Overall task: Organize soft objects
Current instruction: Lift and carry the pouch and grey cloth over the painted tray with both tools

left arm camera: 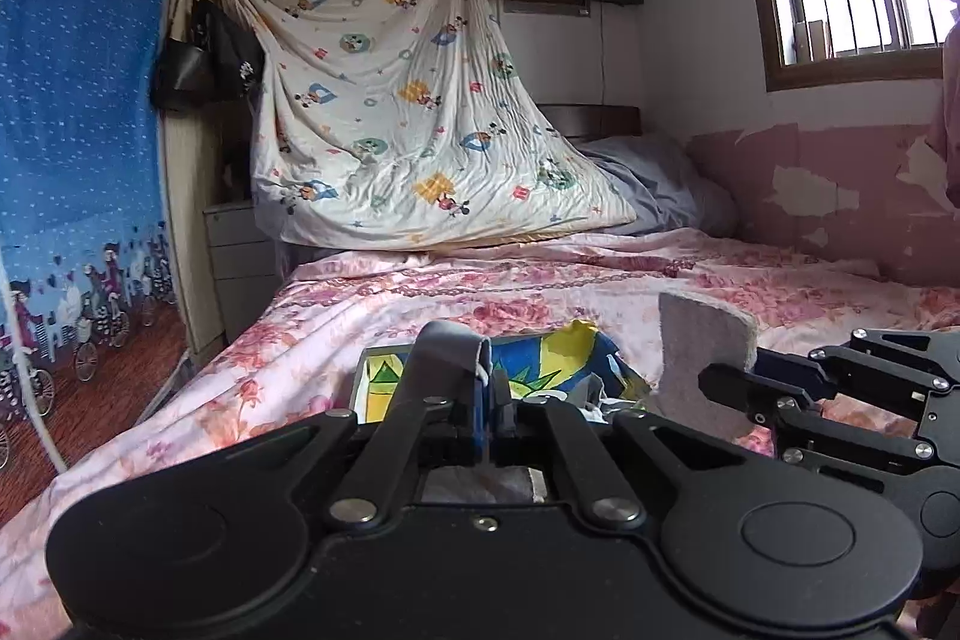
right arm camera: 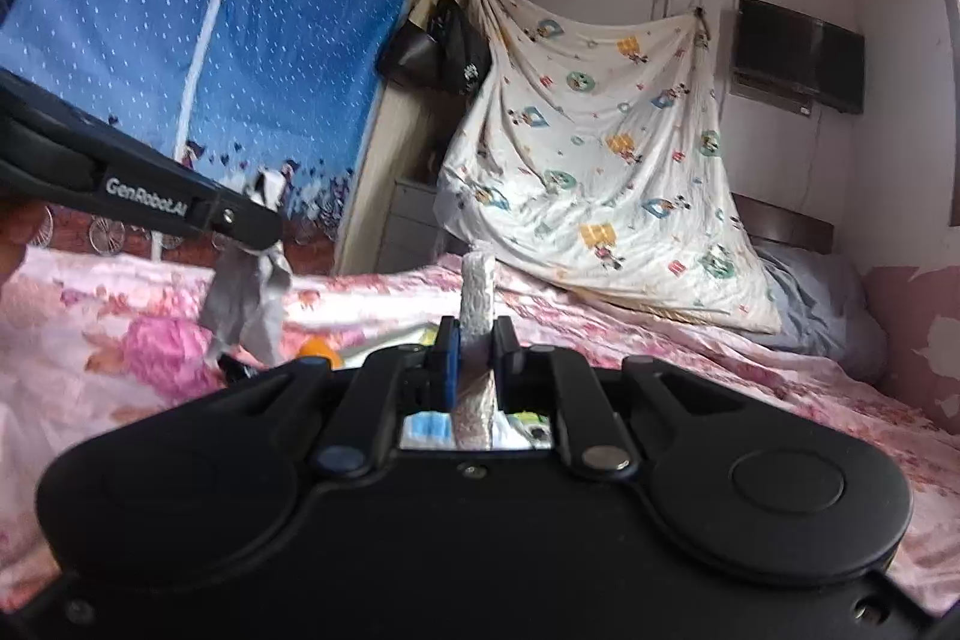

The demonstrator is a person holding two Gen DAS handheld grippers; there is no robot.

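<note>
Pinching a thin grey cloth strip (left arm camera: 447,349), the left gripper (left arm camera: 487,388) is clenched; the right gripper (right arm camera: 477,340) clamps what looks like a pale fuzzy sock (right arm camera: 477,292) above the pink floral bedspread (left arm camera: 540,280).

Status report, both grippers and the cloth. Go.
Left gripper shut on grey cloth. Right gripper shut on fuzzy pale cloth. Both held above the floral bedspread. Colourful printed fabric lies below. Nothing in the way.
</note>
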